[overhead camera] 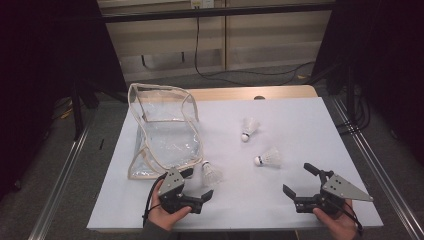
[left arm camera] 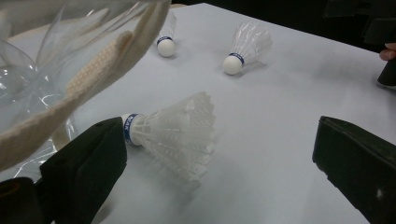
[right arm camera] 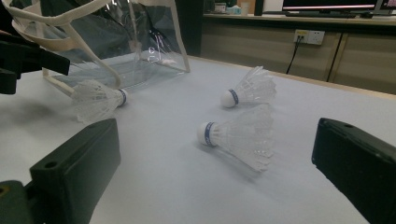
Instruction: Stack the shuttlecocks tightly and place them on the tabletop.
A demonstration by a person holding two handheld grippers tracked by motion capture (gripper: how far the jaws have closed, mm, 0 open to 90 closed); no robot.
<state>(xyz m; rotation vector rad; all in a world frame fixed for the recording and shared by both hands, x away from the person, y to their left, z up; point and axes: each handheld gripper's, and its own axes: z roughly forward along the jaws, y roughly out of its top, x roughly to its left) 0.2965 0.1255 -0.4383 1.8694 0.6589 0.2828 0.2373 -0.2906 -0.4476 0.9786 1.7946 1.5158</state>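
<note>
— Where is the nearest shuttlecock [overhead camera: 212, 173] found?

— It is seen lying on its side on the white surface [overhead camera: 300, 125], just beside the near right corner of the clear bag [overhead camera: 165, 131]. In the left gripper view the shuttlecock [left arm camera: 175, 133] is framed between the two black jaws, its blue-banded cork end pointed toward nine o'clock and its skirt spread toward three o'clock. The cork appears close to the left jaw; whether it is touched cannot be told.

— How is the left tool [overhead camera: 196, 184] held?

— It is gripped in a hand at the near edge, jaws set wide apart, nothing clamped. From it the shuttlecock lies at about one o'clock.

— And the right tool [overhead camera: 301, 180]?

— It is also held spread apart and empty, near the right front corner of the surface. In the right gripper view a second shuttlecock [right arm camera: 240, 135] is seen between its jaws but farther off, cork toward nine o'clock.

— What else is laid out?

— That second shuttlecock [overhead camera: 267, 158] is seen at about eleven o'clock from the right tool, and a third shuttlecock [overhead camera: 249, 128] lies beyond it toward twelve o'clock. The bag, trimmed in cream webbing, is slumped open on the left half of the surface.
</note>
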